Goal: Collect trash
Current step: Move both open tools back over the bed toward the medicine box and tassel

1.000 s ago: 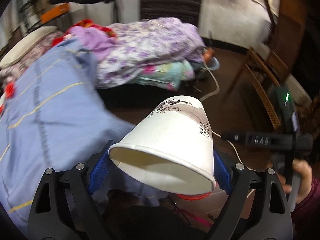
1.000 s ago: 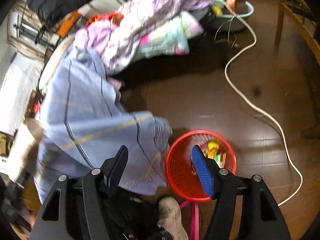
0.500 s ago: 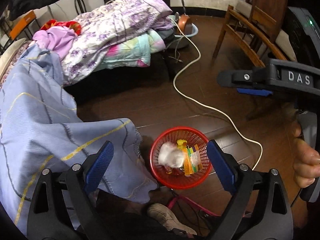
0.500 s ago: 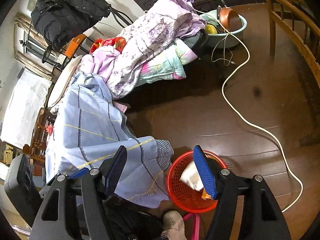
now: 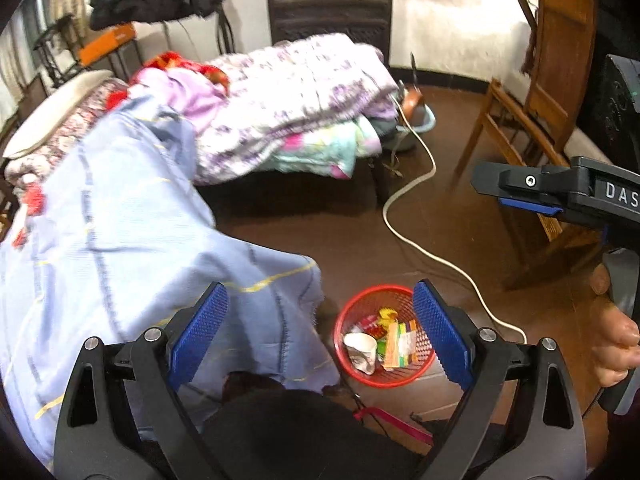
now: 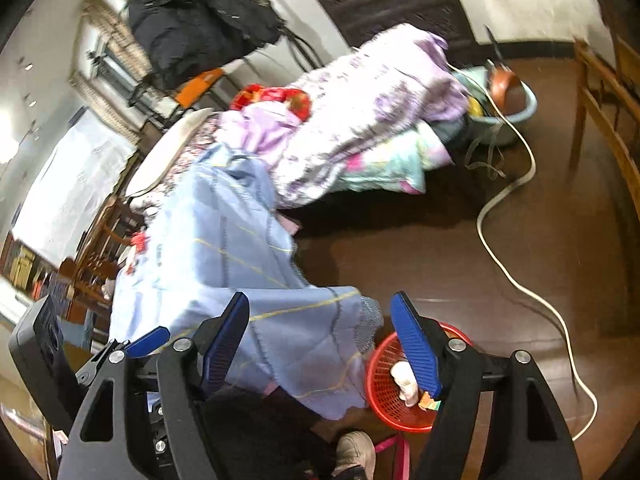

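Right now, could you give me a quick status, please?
Left gripper open, empty. Right gripper open, empty. Paper cup in red basket. Blue blanket beside it.

You can read only one marking: white capitals "DAS" on the black body of the right gripper (image 5: 532,194), at about three o'clock in your left wrist view. The print on the paper cup (image 5: 361,351) and wrappers is too small to read.
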The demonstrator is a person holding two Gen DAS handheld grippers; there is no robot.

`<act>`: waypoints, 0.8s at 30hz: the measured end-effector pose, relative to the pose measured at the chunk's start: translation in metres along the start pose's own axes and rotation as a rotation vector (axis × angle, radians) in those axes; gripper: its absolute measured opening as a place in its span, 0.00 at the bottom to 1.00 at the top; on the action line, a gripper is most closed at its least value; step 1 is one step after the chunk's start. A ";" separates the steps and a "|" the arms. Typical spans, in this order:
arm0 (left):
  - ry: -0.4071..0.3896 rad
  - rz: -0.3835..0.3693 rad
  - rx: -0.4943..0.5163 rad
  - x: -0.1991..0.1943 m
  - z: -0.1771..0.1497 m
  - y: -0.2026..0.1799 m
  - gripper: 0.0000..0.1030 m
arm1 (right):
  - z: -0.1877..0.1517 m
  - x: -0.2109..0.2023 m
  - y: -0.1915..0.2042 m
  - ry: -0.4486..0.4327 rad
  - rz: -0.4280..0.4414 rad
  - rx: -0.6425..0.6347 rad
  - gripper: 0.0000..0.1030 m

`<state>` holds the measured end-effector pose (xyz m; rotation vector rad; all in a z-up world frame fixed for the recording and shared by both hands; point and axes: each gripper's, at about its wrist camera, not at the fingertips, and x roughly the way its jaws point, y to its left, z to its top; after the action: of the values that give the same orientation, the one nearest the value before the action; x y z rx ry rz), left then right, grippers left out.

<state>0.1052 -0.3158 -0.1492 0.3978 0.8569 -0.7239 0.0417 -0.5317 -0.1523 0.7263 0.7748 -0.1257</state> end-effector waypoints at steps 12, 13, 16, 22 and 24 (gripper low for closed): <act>-0.228 0.109 -0.123 -0.126 -0.028 0.043 0.91 | -0.015 -0.080 0.107 -0.144 0.095 -0.217 0.79; -0.252 0.125 -0.131 -0.139 -0.032 0.045 0.91 | -0.017 -0.086 0.115 -0.154 0.102 -0.233 0.80; -0.305 0.174 -0.149 -0.170 -0.044 0.054 0.93 | -0.026 -0.108 0.143 -0.188 0.137 -0.290 0.83; -0.385 0.247 -0.217 -0.226 -0.071 0.084 0.93 | -0.048 -0.138 0.189 -0.246 0.177 -0.400 0.89; -0.397 0.265 -0.248 -0.235 -0.077 0.099 0.93 | -0.054 -0.140 0.202 -0.250 0.182 -0.434 0.91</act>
<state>0.0308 -0.1044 -0.0058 0.1327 0.4967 -0.4235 -0.0188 -0.3663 0.0270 0.3557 0.4704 0.1138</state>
